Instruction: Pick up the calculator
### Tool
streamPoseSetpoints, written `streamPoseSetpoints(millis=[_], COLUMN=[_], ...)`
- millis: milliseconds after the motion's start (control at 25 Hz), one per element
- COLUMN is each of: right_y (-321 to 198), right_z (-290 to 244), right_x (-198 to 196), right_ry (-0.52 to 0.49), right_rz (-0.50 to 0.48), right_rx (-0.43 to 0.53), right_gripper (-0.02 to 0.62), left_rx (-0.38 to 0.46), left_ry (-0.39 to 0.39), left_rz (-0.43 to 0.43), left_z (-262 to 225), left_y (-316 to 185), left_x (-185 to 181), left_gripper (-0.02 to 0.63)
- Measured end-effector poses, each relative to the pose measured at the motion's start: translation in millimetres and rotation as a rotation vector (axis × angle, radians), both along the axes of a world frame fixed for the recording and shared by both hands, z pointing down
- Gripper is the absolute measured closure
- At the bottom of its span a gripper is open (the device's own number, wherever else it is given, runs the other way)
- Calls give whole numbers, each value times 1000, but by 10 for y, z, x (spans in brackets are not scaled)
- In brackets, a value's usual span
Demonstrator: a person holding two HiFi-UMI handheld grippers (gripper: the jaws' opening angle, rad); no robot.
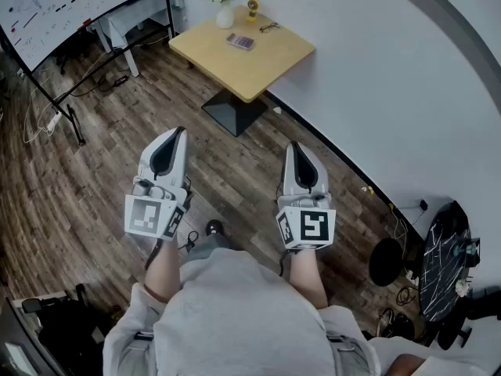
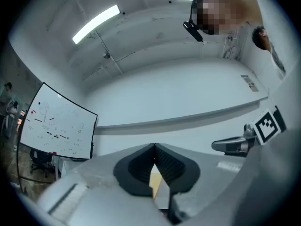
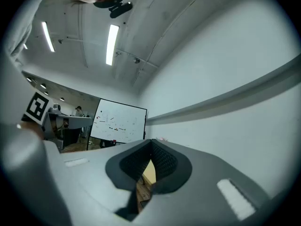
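Observation:
The calculator (image 1: 240, 42), a small dark slab with purple keys, lies on a square wooden table (image 1: 282, 57) far ahead in the head view. My left gripper (image 1: 176, 134) and right gripper (image 1: 295, 149) are held side by side over the floor, well short of the table. Both are shut with nothing between the jaws. In the left gripper view the left gripper (image 2: 154, 147) points up at a white wall, with a sliver of the table (image 2: 155, 185) showing below the jaw tips. The right gripper (image 3: 151, 144) likewise faces the wall, with the table (image 3: 149, 172) glimpsed between the pads.
A white vase of flowers (image 1: 225, 10), a small yellow item (image 1: 252, 7) and a pair of glasses (image 1: 269, 27) share the table. A whiteboard on a stand (image 1: 70, 6) is at the far left. A white wall (image 1: 391, 77) runs along the right. A black stool (image 1: 387, 262) stands at the right.

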State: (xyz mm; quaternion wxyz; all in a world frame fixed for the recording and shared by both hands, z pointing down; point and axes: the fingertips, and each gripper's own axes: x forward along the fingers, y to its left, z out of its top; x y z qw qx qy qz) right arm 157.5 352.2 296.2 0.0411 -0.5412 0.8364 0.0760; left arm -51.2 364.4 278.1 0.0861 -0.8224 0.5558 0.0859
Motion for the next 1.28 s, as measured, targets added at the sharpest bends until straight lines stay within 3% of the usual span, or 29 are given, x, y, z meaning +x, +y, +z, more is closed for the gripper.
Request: streamPoseSetpoints(millis=[920, 1280], right_y=[-420, -864], right_z=[-43, 44], right_x=[-219, -370], right_ry=[14, -15], right_rz=[52, 50], right_rx=[20, -35], right_gripper=[589, 483], left_rx=[-5, -27], left_ry=[-6, 17], left_rz=[56, 104], left_z=[-11, 26], left_y=[-458, -897], left_x=[-146, -302], left_gripper=[606, 558])
